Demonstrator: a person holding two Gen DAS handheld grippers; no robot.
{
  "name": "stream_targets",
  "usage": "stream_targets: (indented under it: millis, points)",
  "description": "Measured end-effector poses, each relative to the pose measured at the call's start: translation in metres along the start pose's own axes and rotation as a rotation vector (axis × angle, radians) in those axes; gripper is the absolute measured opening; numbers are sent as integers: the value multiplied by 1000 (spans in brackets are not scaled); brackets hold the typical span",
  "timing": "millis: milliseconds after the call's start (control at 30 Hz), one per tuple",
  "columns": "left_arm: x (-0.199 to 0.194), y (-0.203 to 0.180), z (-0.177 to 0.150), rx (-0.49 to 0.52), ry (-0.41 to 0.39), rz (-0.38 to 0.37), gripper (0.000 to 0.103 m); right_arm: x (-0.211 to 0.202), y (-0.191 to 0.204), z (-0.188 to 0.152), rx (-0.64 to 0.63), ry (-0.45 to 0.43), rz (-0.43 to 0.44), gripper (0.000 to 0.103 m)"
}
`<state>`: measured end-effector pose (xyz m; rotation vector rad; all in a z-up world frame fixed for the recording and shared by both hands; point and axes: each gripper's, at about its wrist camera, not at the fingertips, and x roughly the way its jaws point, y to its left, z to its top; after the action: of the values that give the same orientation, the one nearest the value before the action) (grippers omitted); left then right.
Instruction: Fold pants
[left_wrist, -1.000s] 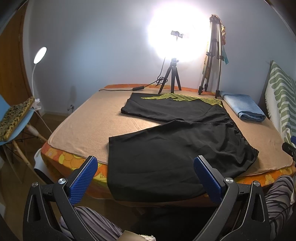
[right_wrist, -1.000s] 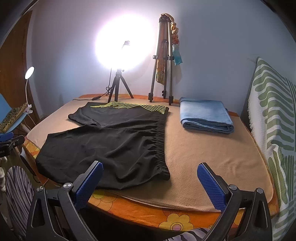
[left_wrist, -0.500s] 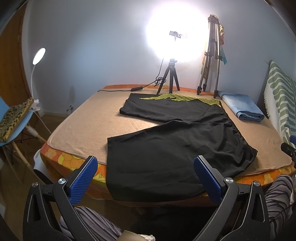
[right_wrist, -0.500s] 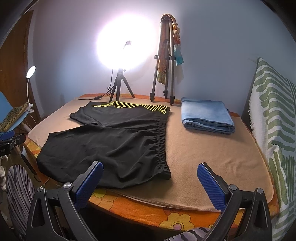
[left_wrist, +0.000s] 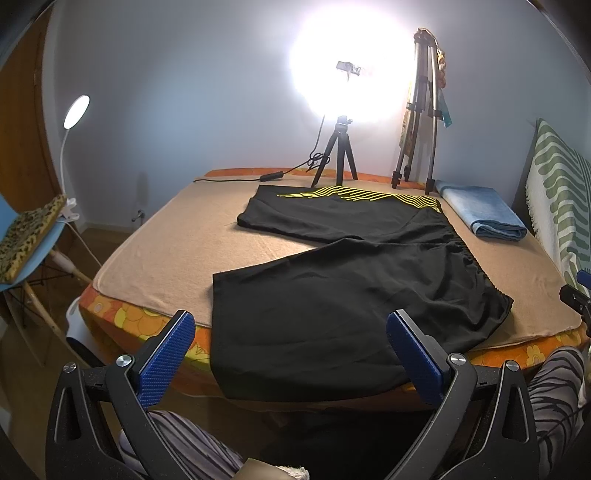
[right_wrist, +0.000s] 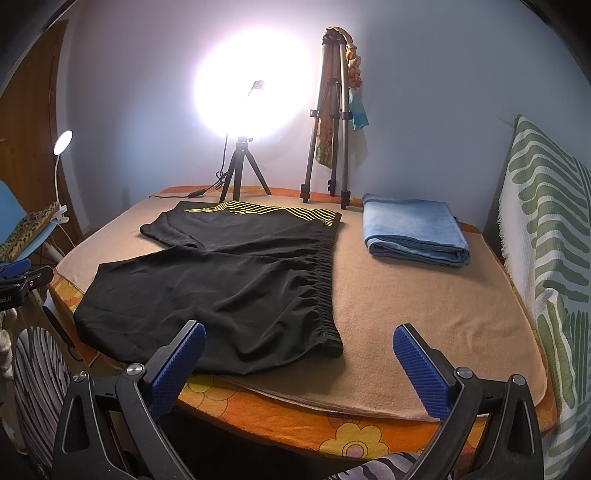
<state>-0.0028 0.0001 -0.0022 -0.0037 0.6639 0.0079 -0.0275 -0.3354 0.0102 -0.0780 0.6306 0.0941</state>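
Black shorts (left_wrist: 332, 280) with yellow stripes on the far leg lie spread flat on the tan blanket (left_wrist: 177, 240); they also show in the right wrist view (right_wrist: 229, 273). The near leg's hem hangs over the bed's front edge. The elastic waistband (right_wrist: 325, 280) faces right. My left gripper (left_wrist: 291, 354) is open and empty, held off the bed before the near leg's hem. My right gripper (right_wrist: 299, 358) is open and empty, before the waistband's near corner.
A folded blue towel (right_wrist: 413, 232) lies at the back right of the bed. A ring light on a small tripod (right_wrist: 240, 170) and a taller tripod (right_wrist: 332, 125) stand at the back. A green-patterned cover (right_wrist: 546, 236) is at the right. A blue chair (left_wrist: 29, 236) stands left.
Both grippers have crept slightly towards the bed. The shorts have not moved, and both grippers stay open.
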Motion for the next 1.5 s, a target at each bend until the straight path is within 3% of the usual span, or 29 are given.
stream_targets:
  millis: [633, 833, 967, 1133, 1300, 1500]
  points:
    - [-8, 5, -2, -6, -7, 14, 103, -1, 5, -2, -12, -9, 16, 102]
    - [-10, 7, -3, 54, 0, 11, 102, -3, 5, -1, -43, -14, 41, 101]
    - [-10, 9, -7, 107, 11, 12, 87, -2, 3, 2, -98, -14, 57, 95]
    - [-9, 17, -5, 134, 55, -66, 69, 6, 6, 7, -205, 6, 85, 89]
    - [-20, 18, 2, 139, 48, -98, 66, 17, 21, 8, -329, 23, 123, 87]
    - [-25, 16, 12, 180, 40, -121, 63, 33, 53, 2, -448, 75, 247, 82]
